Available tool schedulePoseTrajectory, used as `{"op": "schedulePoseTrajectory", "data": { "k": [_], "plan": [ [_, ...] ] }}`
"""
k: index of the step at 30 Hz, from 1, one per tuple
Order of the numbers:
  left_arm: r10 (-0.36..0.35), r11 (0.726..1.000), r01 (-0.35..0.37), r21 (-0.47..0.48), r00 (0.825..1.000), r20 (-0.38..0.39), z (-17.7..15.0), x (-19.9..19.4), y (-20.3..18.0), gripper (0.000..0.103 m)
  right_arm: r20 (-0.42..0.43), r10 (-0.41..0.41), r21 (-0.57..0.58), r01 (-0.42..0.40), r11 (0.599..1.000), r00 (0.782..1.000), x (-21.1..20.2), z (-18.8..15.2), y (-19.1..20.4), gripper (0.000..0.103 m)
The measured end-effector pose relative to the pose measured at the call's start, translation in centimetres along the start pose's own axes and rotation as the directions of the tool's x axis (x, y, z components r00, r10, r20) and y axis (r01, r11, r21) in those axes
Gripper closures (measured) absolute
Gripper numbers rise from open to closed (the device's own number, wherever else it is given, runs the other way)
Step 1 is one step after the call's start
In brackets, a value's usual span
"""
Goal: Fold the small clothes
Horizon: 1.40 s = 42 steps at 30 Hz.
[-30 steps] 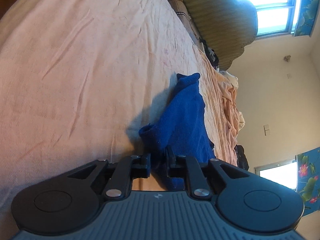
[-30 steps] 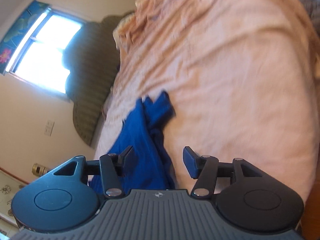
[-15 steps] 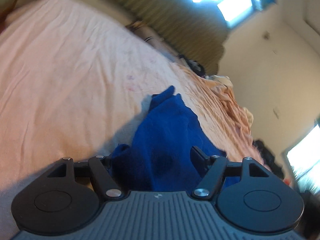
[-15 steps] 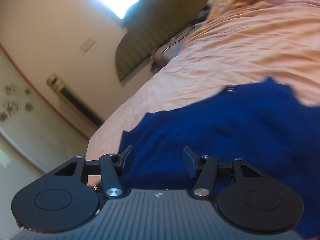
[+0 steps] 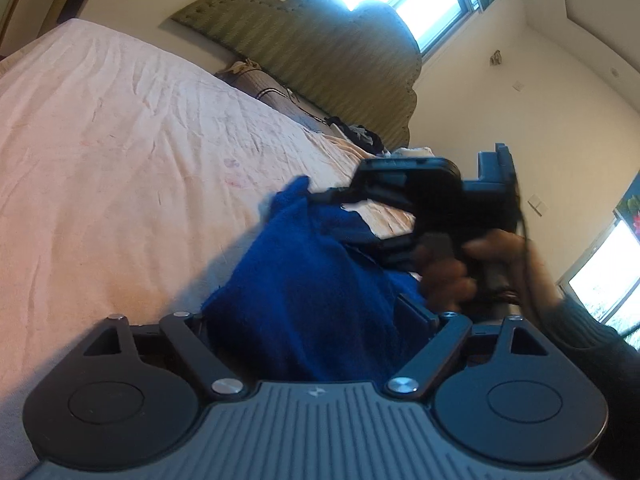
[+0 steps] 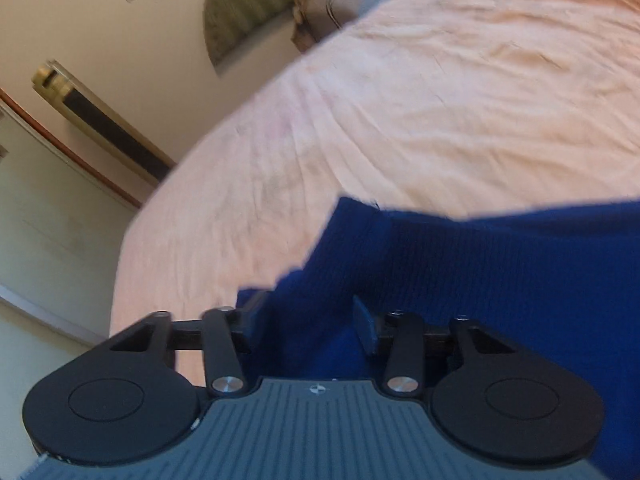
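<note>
Left wrist: left gripper (image 5: 310, 322) spread wide around the blue garment (image 5: 304, 288).

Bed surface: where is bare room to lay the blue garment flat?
The wrinkled pink bedsheet is bare from the blue knit garment out to the mattress edge, up to the grey pillow by the green padded headboard. Crowded: clothes pile and the right gripper beyond the garment.
</note>
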<state>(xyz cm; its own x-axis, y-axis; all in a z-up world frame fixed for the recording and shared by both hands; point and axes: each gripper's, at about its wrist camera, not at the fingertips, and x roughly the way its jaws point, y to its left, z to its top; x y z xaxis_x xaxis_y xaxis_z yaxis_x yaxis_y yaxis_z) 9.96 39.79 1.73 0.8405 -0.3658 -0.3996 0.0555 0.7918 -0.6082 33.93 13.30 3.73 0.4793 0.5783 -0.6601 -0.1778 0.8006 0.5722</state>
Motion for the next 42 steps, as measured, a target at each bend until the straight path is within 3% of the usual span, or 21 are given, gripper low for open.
{"op": "schedulePoseTrajectory", "data": {
  "k": [5, 11, 13, 17, 21, 23, 29, 33, 35, 40, 42],
  "plan": [
    [0.004, 1.0, -0.004, 0.007, 1.0, -0.006, -0.1, 0.0, -0.1, 0.016, 0.008, 0.007, 0.06, -0.008, 0.998, 1.0, 0.0, 0.9, -0.2, 0.049],
    [0.005, 1.0, -0.005, 0.011, 1.0, -0.009, -0.1, 0.1, -0.2, 0.015, 0.101, 0.104, 0.02, -0.106, 0.994, 0.989, -6.0, -1.2, -0.4, 0.044],
    [0.005, 1.0, -0.005, 0.011, 1.0, -0.009, -0.1, 0.1, -0.2, 0.015, 0.125, 0.076, -0.04, -0.072, 0.997, 0.989, -8.5, -2.6, -0.7, 0.043],
    [0.006, 1.0, -0.006, 0.011, 1.0, -0.009, -0.1, 0.1, -0.2, 0.015, 0.163, -0.046, -0.19, 0.077, 0.979, 0.986, -12.9, -6.7, -1.9, 0.035],
    [0.011, 1.0, -0.01, 0.017, 1.0, -0.012, 0.1, 0.4, -0.3, 0.014, 0.237, -0.208, -0.326, 0.279, 0.903, 0.949, -15.3, -11.2, -3.9, 0.035],
    [0.014, 1.0, -0.014, 0.021, 1.0, -0.012, 0.1, 0.5, -0.5, 0.014, 0.245, -0.258, -0.355, 0.334, 0.873, 0.935, -15.6, -12.7, -5.2, 0.035],
    [0.035, 0.998, -0.034, 0.046, 0.999, -0.016, 0.0, 0.8, -0.9, 0.013, 0.343, -0.267, -0.475, 0.411, 0.778, 0.901, -13.8, -15.7, -5.9, 0.019],
    [0.084, 0.991, -0.08, 0.111, 0.996, -0.033, 0.0, 1.3, -1.9, 0.013, 0.333, -0.254, -0.443, 0.388, 0.808, 0.908, -14.1, -15.1, -6.5, 0.017],
    [0.102, 0.988, -0.096, 0.123, 0.994, -0.042, 0.2, 1.5, -2.2, 0.013, 0.336, -0.258, -0.446, 0.394, 0.804, 0.906, -14.1, -15.2, -6.4, 0.016],
    [0.089, 0.996, -0.091, -0.019, 0.994, -0.063, 1.3, 1.6, -1.1, 0.014, 0.337, -0.257, -0.444, 0.393, 0.805, 0.906, -14.1, -15.4, -6.3, 0.016],
    [0.103, 0.989, -0.108, -0.102, 0.993, -0.058, 1.9, 1.6, -0.6, 0.025, 0.335, -0.252, -0.441, 0.388, 0.809, 0.908, -14.1, -15.4, -6.4, 0.016]
  ]
}}
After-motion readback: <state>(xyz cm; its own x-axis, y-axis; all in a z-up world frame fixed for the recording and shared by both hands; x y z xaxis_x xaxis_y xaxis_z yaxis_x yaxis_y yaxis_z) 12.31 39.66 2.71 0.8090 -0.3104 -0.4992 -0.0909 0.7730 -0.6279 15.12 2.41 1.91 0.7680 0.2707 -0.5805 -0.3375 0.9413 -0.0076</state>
